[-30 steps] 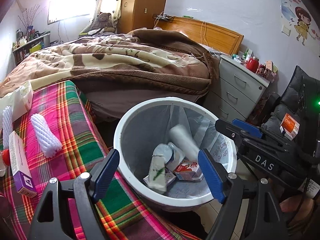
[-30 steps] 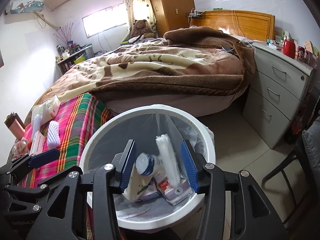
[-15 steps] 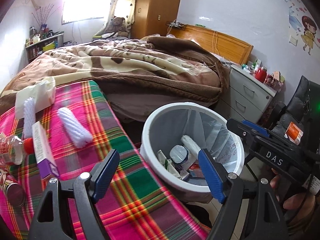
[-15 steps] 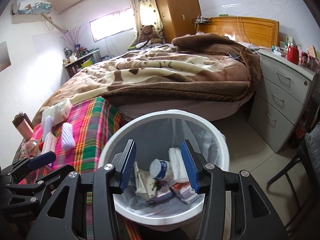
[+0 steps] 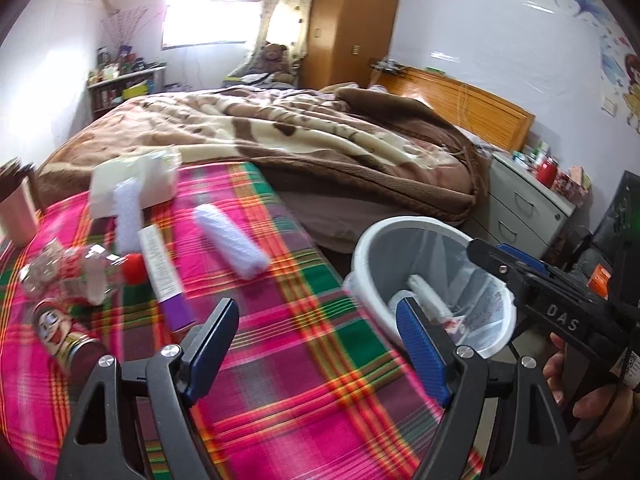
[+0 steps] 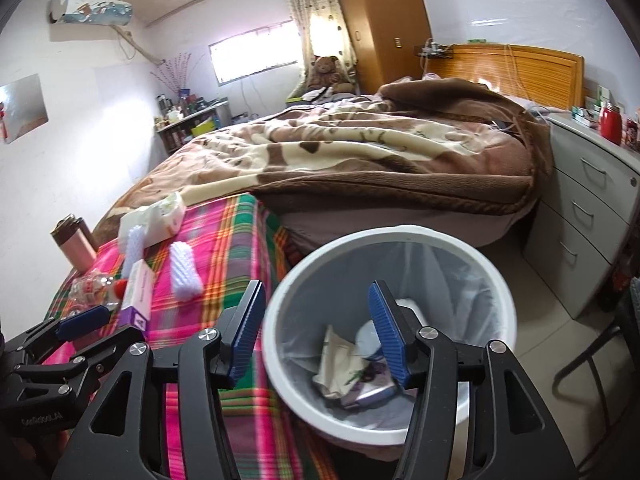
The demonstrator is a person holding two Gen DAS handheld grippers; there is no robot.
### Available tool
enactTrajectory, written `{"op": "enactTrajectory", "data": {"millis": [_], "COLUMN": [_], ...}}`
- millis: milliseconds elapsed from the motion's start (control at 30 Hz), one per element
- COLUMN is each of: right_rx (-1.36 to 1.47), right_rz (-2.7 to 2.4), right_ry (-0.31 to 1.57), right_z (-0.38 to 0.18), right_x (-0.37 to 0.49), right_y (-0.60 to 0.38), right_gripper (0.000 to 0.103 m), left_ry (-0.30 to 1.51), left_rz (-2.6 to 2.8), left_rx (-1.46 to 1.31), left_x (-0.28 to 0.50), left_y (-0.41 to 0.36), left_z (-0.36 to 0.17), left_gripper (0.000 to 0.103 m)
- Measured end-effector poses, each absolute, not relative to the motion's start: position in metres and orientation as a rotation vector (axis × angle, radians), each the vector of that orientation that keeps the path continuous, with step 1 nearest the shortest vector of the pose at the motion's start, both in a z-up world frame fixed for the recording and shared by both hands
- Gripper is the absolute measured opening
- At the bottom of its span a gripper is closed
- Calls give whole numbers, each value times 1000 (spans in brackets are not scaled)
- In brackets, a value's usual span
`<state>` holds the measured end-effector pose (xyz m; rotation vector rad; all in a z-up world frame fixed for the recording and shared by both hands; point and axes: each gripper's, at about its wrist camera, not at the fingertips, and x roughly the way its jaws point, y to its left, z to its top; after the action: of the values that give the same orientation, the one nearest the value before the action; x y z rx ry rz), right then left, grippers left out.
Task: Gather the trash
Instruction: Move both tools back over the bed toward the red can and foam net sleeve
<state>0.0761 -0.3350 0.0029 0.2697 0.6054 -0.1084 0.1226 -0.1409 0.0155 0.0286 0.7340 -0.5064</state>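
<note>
A white bin [image 5: 372, 248] [image 6: 400, 236] with a clear liner stands beside the plaid-covered table [image 5: 304, 360] [image 6: 224, 240] and holds dropped trash [image 6: 348, 364]. On the cloth lie two white foam sleeves [image 5: 230, 240] [image 5: 128, 216], a white-and-purple box [image 5: 164, 276], a crumpled clear bottle with a red cap [image 5: 80, 272] and a printed can [image 5: 60, 332]. My left gripper [image 5: 316, 348] is open and empty above the cloth. My right gripper [image 6: 316, 328] is open and empty above the bin's left rim.
A white tissue pack [image 5: 136, 180] and a pink tumbler [image 5: 16, 208] stand at the table's far side. A bed with a brown blanket [image 5: 300, 140] lies behind. A grey drawer unit [image 6: 584, 208] stands right of the bin.
A white foam sleeve fell from above the bin into it. Both grippers then swung left, away from the bin and over the plaid cloth, bringing the table's items into view.
</note>
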Motion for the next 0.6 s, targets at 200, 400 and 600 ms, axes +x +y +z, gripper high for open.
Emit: {"op": "enactTrajectory", "data": {"millis": [200,400,600], "right_rx": [236,200,171], "right_rz": [-59,-15,37], "right_ry": [590,599,624], "right_z": [3,1,-1], "right_x": [82,95,110], "right_y": [-311,-286,-264], "right_gripper": [61,63,64], "left_ry": [741,750,762], "left_rz": [-418,-329,-256], "left_rx": [-27,-62,-95], "left_x": [128,135,142], "left_y": [-100,-64,-30], "left_z": [11,6,-1], "left_gripper": [83,83,83]}}
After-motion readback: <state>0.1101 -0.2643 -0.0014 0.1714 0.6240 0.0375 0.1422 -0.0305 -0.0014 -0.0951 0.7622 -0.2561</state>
